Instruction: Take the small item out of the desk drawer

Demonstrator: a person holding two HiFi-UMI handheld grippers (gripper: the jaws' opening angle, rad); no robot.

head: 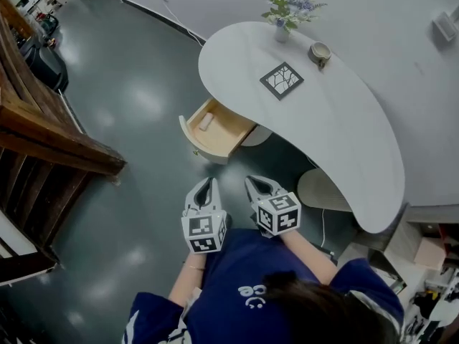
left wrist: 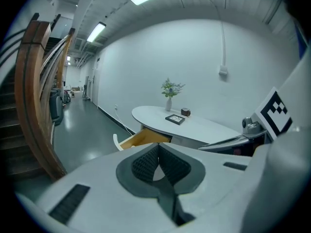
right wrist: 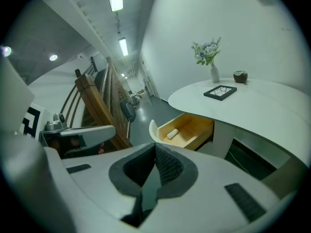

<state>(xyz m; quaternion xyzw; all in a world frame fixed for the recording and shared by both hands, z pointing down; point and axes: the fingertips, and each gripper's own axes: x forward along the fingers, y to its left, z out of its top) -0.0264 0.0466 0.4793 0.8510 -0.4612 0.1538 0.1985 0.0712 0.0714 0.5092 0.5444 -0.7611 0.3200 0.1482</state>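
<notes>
Head view: left tongs [head: 208, 183] and right tongs [head: 252, 183] held side by side in front of a blue-shirted torso, both well short of the white curved table [head: 337, 127]. Wooden drawer [head: 228, 136] pulled open from under the table's left end. Small item [head: 206, 122], a pale short roll, lying on the drawer bottom close to the curved front panel, untouched. On the table top: framed picture [head: 281, 80], small bowl [head: 320, 52], vase of flowers [head: 283, 20]. Wooden staircase [head: 50, 135] at left, over a grey floor

Left gripper view: left tongs pressed together, pads meeting at the tips, nothing pinched. Open drawer ahead beyond the tips, its contents hidden from this angle. Right tongs with marker cube at the right edge

Right gripper view: right tongs likewise pressed together, pinching nothing. Open drawer ahead and a little right of the tips, pale roll plainly visible inside near the front panel, well apart from the tongs. Left tongs at the left edge, staircase behind
</notes>
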